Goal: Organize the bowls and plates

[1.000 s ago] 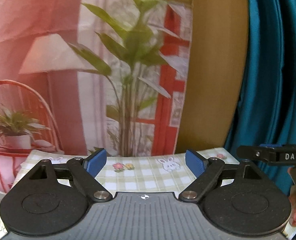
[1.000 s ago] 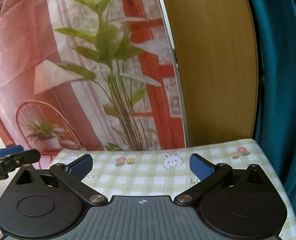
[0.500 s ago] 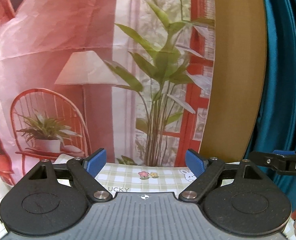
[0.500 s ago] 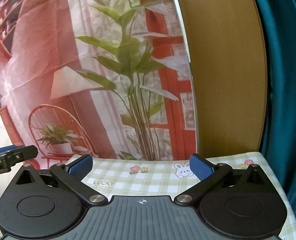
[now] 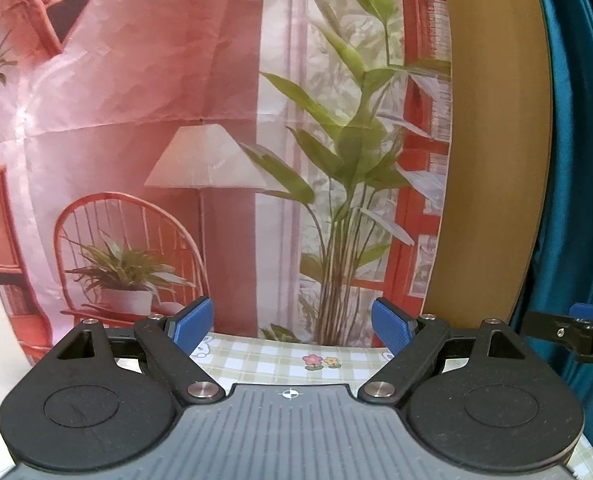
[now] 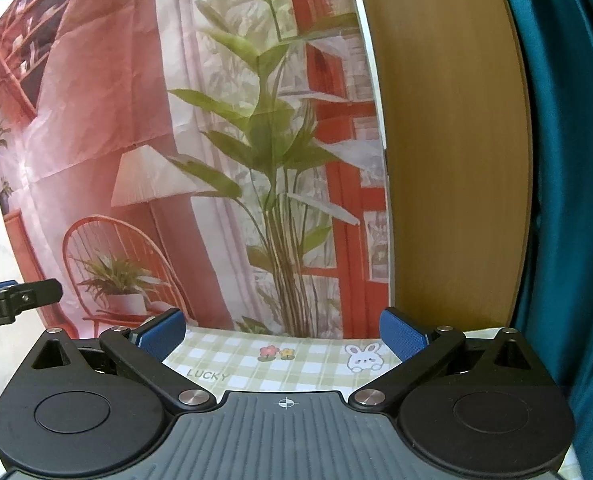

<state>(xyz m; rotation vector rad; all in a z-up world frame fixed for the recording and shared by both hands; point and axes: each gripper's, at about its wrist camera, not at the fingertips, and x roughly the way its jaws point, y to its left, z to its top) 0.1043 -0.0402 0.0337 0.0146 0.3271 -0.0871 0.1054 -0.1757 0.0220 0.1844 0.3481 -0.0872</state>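
Note:
No plates or bowls show in either view. My left gripper is open and empty, its blue pads wide apart, raised and pointed at the backdrop above the far edge of the checked tablecloth. My right gripper is open and empty too, blue pads wide apart, over the same tablecloth. The right gripper's tip shows at the right edge of the left wrist view. The left gripper's tip shows at the left edge of the right wrist view.
A printed fabric backdrop with a lamp, chair and plant hangs behind the table. A wooden panel stands to its right, then a teal curtain. The tablecloth's far edge meets the backdrop.
Both grippers have tilted upward and swung left: the tablecloth has sunk low in both views and more backdrop shows. Both stay open.

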